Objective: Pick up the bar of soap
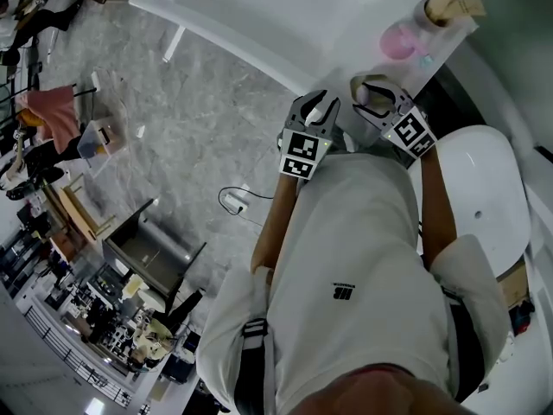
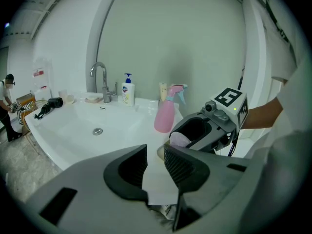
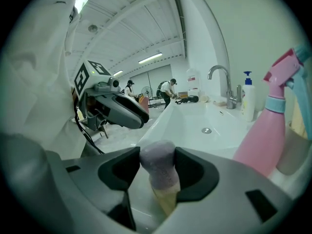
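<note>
The bar of soap (image 3: 158, 161) is a rounded lavender piece with a pale yellow part showing beneath it. My right gripper (image 3: 157, 165) is shut on it, both pads pressing its sides, just above the white counter. In the left gripper view the soap (image 2: 181, 139) shows inside the right gripper (image 2: 195, 134), near the pink spray bottle. My left gripper (image 2: 155, 164) stands open beside it with only bare counter between its jaws. In the head view the left gripper (image 1: 317, 111) and right gripper (image 1: 373, 93) hover side by side at the counter's near edge.
A pink spray bottle (image 2: 165, 115) stands on the counter close to the right gripper. A white basin (image 2: 83, 130), a chrome faucet (image 2: 100, 81) and a pump dispenser (image 2: 127, 90) lie further left. A cup of brushes (image 1: 442, 5) and a white toilet (image 1: 475, 201) are at the right.
</note>
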`<action>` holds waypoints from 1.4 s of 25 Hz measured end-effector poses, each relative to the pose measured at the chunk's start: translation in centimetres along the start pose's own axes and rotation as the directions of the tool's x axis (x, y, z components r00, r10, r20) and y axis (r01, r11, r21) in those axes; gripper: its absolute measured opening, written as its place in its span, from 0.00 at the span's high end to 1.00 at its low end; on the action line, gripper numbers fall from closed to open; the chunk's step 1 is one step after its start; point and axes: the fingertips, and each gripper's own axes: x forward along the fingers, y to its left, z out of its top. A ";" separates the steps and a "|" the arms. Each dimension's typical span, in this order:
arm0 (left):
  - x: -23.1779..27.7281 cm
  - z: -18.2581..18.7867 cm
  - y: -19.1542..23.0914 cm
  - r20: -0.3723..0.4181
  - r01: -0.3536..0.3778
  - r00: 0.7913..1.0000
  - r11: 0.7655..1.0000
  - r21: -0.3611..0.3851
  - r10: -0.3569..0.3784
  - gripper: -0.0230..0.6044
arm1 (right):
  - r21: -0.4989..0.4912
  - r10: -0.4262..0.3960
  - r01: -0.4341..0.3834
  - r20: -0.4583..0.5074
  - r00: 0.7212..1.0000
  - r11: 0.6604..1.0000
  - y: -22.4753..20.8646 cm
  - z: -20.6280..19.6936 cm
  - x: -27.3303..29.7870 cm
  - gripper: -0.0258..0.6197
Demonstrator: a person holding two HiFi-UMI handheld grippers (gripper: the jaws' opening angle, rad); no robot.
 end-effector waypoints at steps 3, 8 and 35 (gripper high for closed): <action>0.1 0.1 -0.1 0.005 0.003 1.000 1.000 0.005 -0.003 0.76 | 0.024 -0.009 0.008 0.035 0.999 1.000 -0.1 0.6 -0.5 0.59; 0.0 0.7 -0.3 0.021 0.006 1.000 1.000 0.019 -0.006 0.76 | 0.040 -0.034 0.030 0.096 0.995 0.999 -0.4 2.6 -1.8 0.59; -4.1 12.1 -1.7 0.305 0.032 0.950 0.994 0.109 -0.063 0.77 | -0.013 -0.184 0.214 0.466 0.866 0.977 0.6 16.6 -11.6 0.59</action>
